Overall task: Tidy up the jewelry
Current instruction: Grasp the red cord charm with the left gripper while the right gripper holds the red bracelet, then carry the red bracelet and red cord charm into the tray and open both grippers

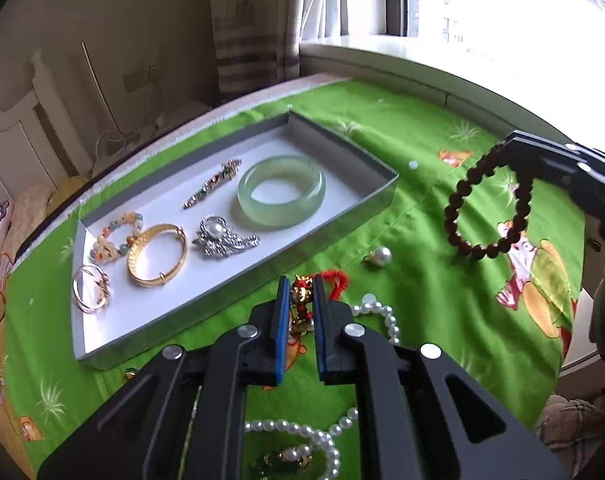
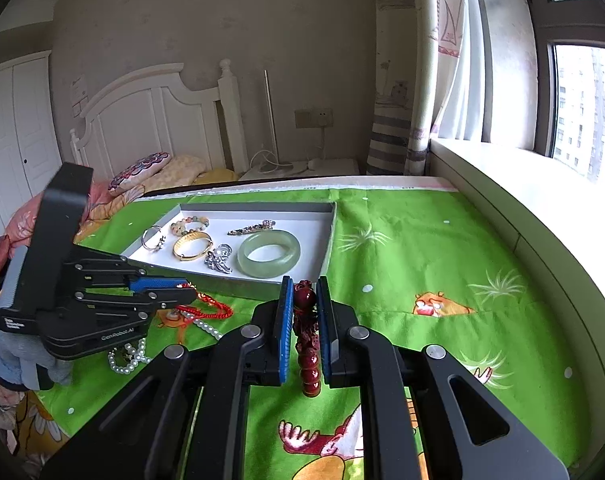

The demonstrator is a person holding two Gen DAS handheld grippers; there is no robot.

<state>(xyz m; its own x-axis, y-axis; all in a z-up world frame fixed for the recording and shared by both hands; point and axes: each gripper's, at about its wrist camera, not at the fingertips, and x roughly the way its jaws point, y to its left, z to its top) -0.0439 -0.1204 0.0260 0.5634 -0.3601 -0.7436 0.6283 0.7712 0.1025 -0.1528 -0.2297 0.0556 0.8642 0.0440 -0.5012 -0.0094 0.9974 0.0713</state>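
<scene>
The left gripper (image 1: 301,294) has its jaws clamped on a small gold charm (image 1: 301,289) tied to a red cord (image 1: 336,280), low over the green cartoon-print sheet (image 1: 422,300) that covers the bed. In the right wrist view the same gripper (image 2: 184,288) reaches in from the left, with the red cord (image 2: 214,309) trailing beneath its tips.

The right gripper (image 2: 305,304) is closed on a dark red bead bracelet (image 2: 307,340), which hangs as a full loop (image 1: 487,204) in the air to the right of the tray in the left wrist view.

A shallow grey tray with a white floor (image 1: 238,280) lies on the sheet just beyond the left gripper. In it are 6 pieces:
- a pale green jade bangle (image 1: 281,190)
- a gold bangle (image 1: 157,255)
- a silver brooch with a pearl (image 1: 222,237)
- a slim multicoloured hair clip (image 1: 213,183)
- a bracelet of mixed pastel beads (image 1: 116,236)
- a pair of rose-gold rings (image 1: 91,287)

On the sheet outside the tray, a single pearl pendant (image 1: 380,256) lies right of the tray's near edge, and a white pearl necklace (image 1: 322,436) curls under and beside the left gripper, with a green and gold piece (image 1: 280,460) inside its loop.
</scene>
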